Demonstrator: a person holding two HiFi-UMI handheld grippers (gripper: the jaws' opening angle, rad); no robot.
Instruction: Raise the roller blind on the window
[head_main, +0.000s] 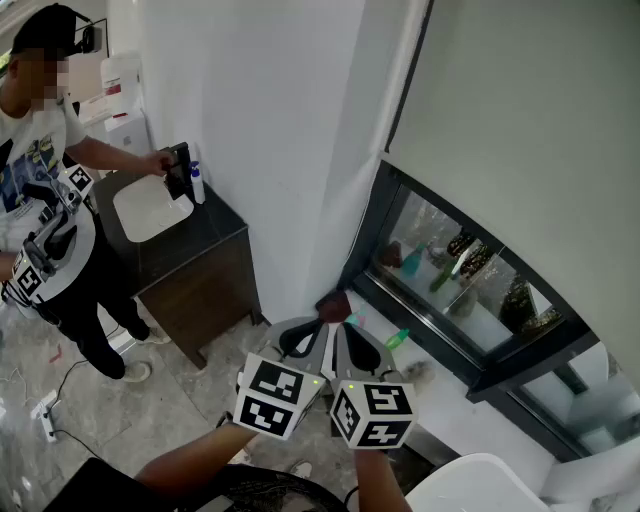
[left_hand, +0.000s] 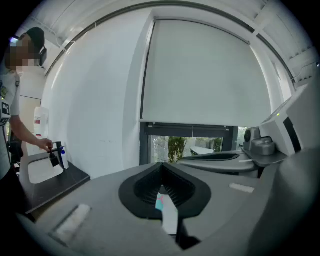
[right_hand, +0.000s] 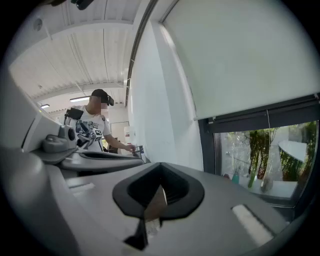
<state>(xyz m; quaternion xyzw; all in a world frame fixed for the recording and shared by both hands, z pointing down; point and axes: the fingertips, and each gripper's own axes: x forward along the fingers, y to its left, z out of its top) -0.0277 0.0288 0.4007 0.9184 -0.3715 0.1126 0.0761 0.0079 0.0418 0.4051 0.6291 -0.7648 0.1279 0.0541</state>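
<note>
Both tongs were closed with nothing between them: the left gripper (head_main: 318, 330) and right gripper (head_main: 348, 330) were held side by side, jaws pressed together, pointing toward the dark-framed window (head_main: 372, 225). Well apart from them, the pale grey fabric roller blind (head_main: 530, 130) hung low, leaving only a bottom strip uncovered.

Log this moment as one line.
blind: mostly down | left gripper: shut, empty | right gripper: shut, empty | both: not touching blind

Left gripper (left_hand: 161, 192) jaws closed, roller blind (left_hand: 205, 75) mostly lowered, window (left_hand: 192, 145) beneath.
</note>
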